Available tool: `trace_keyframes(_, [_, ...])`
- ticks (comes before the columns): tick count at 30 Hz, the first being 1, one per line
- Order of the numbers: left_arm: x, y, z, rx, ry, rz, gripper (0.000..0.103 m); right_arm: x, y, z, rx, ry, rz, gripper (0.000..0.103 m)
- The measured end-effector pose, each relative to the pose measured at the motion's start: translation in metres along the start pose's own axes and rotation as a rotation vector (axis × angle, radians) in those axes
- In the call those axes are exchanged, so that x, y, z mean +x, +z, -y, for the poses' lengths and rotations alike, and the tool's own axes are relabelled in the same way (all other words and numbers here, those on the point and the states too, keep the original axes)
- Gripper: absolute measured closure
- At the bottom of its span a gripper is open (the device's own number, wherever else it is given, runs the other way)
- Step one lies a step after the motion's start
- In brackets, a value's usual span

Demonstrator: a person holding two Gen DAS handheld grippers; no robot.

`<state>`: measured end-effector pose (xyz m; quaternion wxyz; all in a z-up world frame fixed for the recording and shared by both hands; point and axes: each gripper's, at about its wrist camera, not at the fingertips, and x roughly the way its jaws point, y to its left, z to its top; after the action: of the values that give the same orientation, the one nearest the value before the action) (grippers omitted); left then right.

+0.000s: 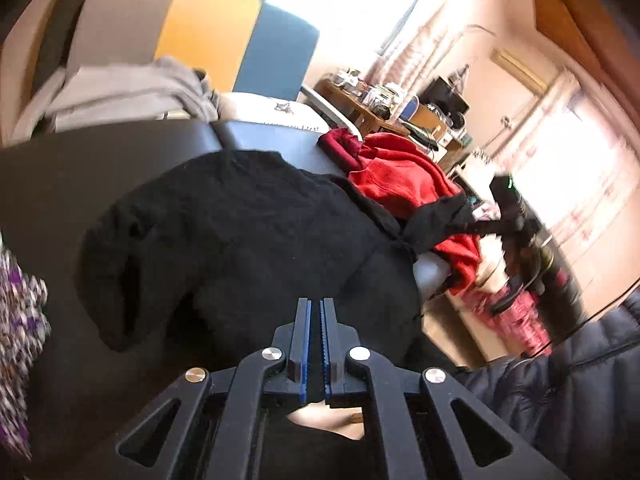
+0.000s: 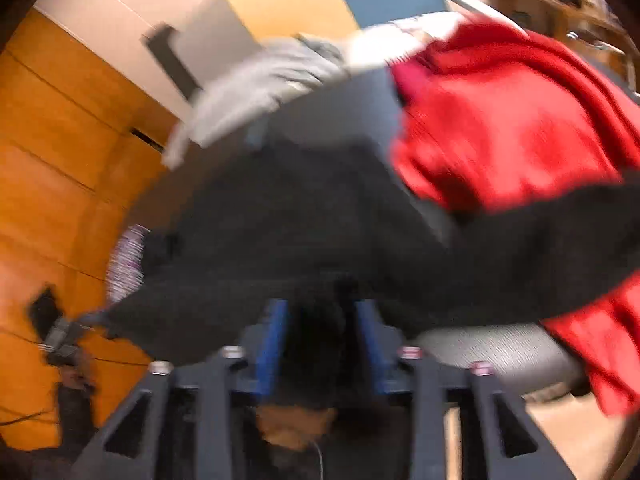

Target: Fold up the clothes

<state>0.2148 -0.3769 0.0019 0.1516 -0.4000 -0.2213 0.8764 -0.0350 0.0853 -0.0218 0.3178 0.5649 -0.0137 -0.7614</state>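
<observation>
Lying spread across the dark tabletop point(image 1: 48, 200), the black sweater point(image 1: 240, 232) fills the middle of the left wrist view, one sleeve bunched toward 8 o'clock and another black strip of it trailing off toward 3 o'clock over the red garment point(image 1: 404, 184). The left tongs point(image 1: 316, 312) are pressed together over the sweater's near hem; no cloth is seen between the blue pads, so this side appears to carry nothing. The right tongs point(image 2: 322, 312) stand partly spread with dark cloth in the gap; the right wrist view is too blurred to tell whether the pads grip it or merely straddle it.

Risks noted:
- If only the right side holds, the sweater would lift lopsided and the fold would come out skewed.
- With the jaws partly spread, the knit could slip free mid-lift.
- The black strip crosses the red garment at 2 o'clock; pulling the sweater could drag the red piece off the tabletop edge, where it already hangs over.
- The grey garment point(image 1: 132, 88) at 11 o'clock and the patterned cloth point(image 1: 20, 320) at 8 o'clock lie near enough to be caught in a wide sweep.
</observation>
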Motion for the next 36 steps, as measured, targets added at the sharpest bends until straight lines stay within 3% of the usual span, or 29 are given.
trace_keyframes(2, [-0.003, 0.007, -0.002, -0.005, 0.017, 0.030, 0.099, -0.003, -0.007, 0.002, -0.017, -0.061, 0.029, 0.054])
trace_keyframes(5, [0.007, 0.026, 0.000, 0.014, 0.044, 0.078, 0.093, -0.008, 0.002, -0.015, -0.081, -0.005, 0.127, 0.054])
trace_keyframes(7, [0.030, 0.042, 0.005, 0.049, 0.136, 0.090, 0.092, 0.007, 0.014, -0.040, -0.170, -0.012, 0.159, 0.054])
trace_keyframes(12, [0.129, 0.079, -0.005, 0.054, 0.260, 0.040, 0.092, 0.104, 0.046, -0.067, -0.256, -0.096, 0.049, 0.055])
trace_keyframes(15, [0.183, 0.091, -0.020, 0.091, 0.357, -0.023, 0.092, 0.157, 0.065, -0.054, -0.243, -0.200, -0.032, 0.056])
trace_keyframes(19, [0.235, 0.095, -0.053, 0.113, 0.506, -0.136, 0.092, 0.183, 0.096, -0.048, -0.237, -0.230, -0.014, 0.052])
trace_keyframes(22, [0.227, 0.097, -0.077, 0.066, 0.520, -0.094, 0.090, 0.201, 0.125, -0.051, -0.259, -0.251, -0.002, 0.048])
trace_keyframes(27, [0.215, 0.101, -0.111, 0.050, 0.631, -0.051, 0.089, 0.227, 0.163, -0.061, -0.297, -0.255, 0.023, 0.047])
trace_keyframes(31, [0.213, 0.115, -0.130, 0.007, 0.691, -0.057, 0.089, 0.244, 0.188, -0.071, -0.318, -0.265, 0.037, 0.042])
trace_keyframes(36, [0.200, 0.120, -0.147, -0.122, 0.742, -0.074, 0.090, 0.254, 0.213, -0.083, -0.304, -0.283, 0.043, 0.035])
